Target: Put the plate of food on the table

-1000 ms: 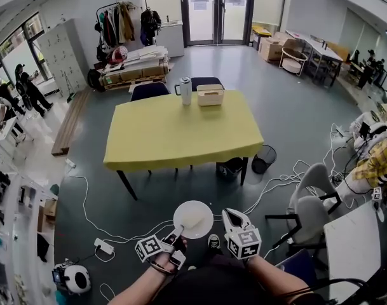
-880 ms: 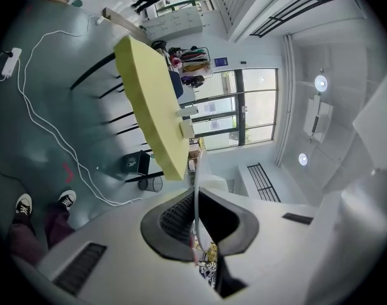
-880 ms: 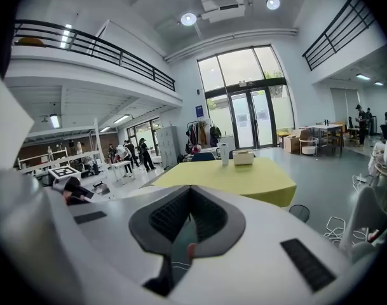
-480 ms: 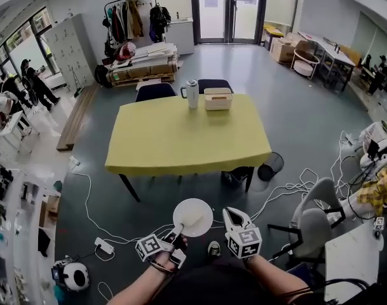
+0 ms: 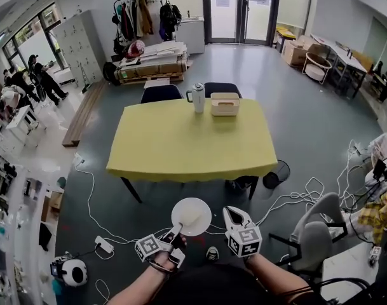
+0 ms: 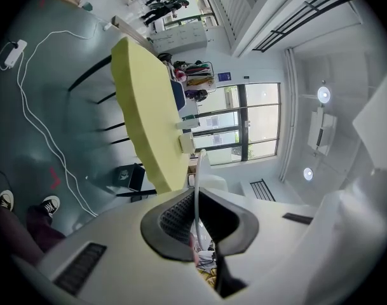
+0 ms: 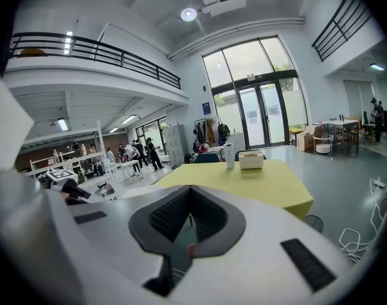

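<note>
A white plate (image 5: 191,216) with a pale mound of food (image 5: 192,220) hangs above the grey floor, short of the yellow table (image 5: 193,142). My left gripper (image 5: 175,232) is shut on the plate's near rim. In the left gripper view the thin plate edge (image 6: 197,176) runs between the black pads (image 6: 174,218), with the table (image 6: 139,107) ahead. To the plate's right my right gripper (image 5: 231,216) is shut and holds nothing. The right gripper view has its pads (image 7: 171,215) closed together, pointing at the table (image 7: 244,183).
A steel flask (image 5: 197,97) and a cream box (image 5: 225,104) stand at the table's far edge, with dark chairs (image 5: 160,93) behind. White cables (image 5: 117,234) cross the floor. A bin (image 5: 276,173) sits by the table's right leg; a grey office chair (image 5: 314,230) stands right.
The table and the room have drawn closer and lower in the head view. Both grippers keep their places near the bottom, the plate still held by the left one.
</note>
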